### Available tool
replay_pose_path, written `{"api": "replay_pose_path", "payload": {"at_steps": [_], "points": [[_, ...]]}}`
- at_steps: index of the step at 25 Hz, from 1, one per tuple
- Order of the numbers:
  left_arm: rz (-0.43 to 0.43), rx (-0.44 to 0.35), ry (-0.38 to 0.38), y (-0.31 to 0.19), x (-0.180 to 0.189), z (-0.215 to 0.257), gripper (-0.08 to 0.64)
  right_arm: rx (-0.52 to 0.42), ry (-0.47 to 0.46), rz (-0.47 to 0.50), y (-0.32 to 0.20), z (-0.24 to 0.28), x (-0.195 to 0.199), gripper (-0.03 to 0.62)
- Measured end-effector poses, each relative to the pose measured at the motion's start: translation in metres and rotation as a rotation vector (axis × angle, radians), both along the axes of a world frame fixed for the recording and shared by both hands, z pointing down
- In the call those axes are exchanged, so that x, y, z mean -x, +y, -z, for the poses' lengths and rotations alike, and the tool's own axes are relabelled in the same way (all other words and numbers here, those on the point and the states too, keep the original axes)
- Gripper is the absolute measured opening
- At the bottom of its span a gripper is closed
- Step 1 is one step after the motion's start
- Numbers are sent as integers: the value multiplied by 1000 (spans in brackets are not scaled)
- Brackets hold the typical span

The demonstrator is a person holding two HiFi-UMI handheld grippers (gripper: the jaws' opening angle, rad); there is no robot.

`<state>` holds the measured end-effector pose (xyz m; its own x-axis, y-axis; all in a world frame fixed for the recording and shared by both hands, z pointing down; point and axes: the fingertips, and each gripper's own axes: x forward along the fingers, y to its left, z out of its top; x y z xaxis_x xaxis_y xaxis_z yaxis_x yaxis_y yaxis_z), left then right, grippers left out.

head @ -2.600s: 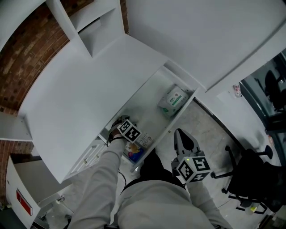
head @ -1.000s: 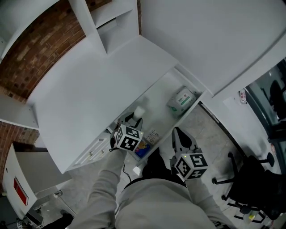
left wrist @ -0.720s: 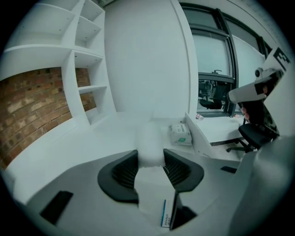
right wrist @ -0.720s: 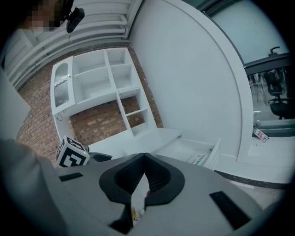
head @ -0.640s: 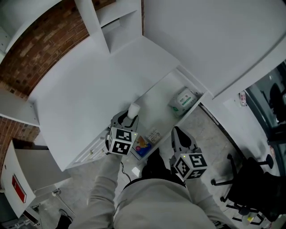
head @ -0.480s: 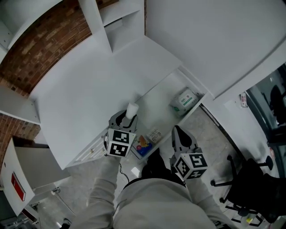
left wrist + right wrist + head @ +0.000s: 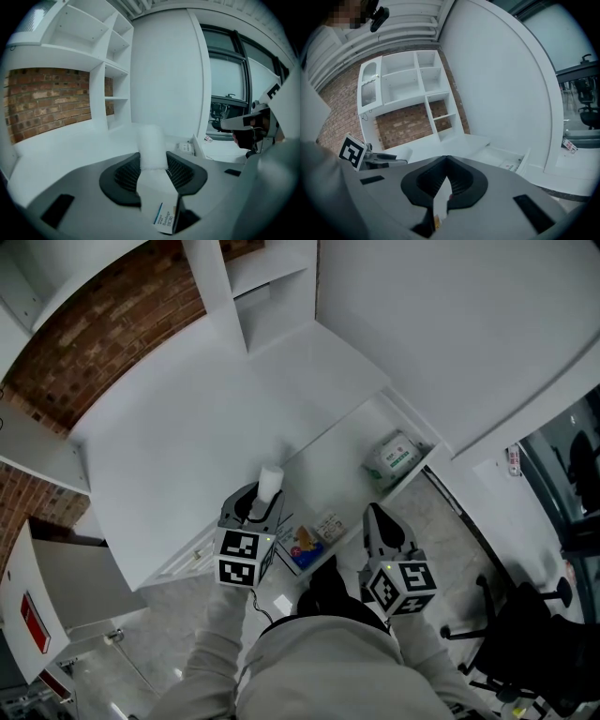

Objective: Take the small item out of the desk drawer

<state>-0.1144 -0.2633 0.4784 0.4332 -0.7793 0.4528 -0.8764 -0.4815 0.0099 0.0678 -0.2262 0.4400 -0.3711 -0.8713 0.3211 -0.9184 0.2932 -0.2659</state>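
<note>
Left tongs [image 7: 263, 502], pinching the white roll [image 7: 270, 480], had risen from the drawer [image 7: 342, 460] toward 10 o'clock, reaching the worktop [image 7: 178, 446] edge; removal looked essentially done. Right tongs [image 7: 373, 515], at 4 o'clock, remained pressed together and empty.

White bandage roll [image 7: 270, 479]: small, soft, upright, pinched in left tool [image 7: 262, 501], up over desk [image 7: 178, 456] front edge. Drawer [image 7: 323, 460]: white, pulled open, below roll.
</note>
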Motion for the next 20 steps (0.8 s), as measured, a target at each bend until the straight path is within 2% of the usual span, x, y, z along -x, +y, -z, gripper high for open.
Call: {"api": "replay_pose_path", "payload": {"at_steps": [15, 20], "points": [[70, -59, 25, 28, 25, 21, 178, -13, 13, 24, 3, 3, 9, 28], [117, -65, 46, 34, 39, 23, 178, -15, 17, 35, 3, 5, 12, 28]]}}
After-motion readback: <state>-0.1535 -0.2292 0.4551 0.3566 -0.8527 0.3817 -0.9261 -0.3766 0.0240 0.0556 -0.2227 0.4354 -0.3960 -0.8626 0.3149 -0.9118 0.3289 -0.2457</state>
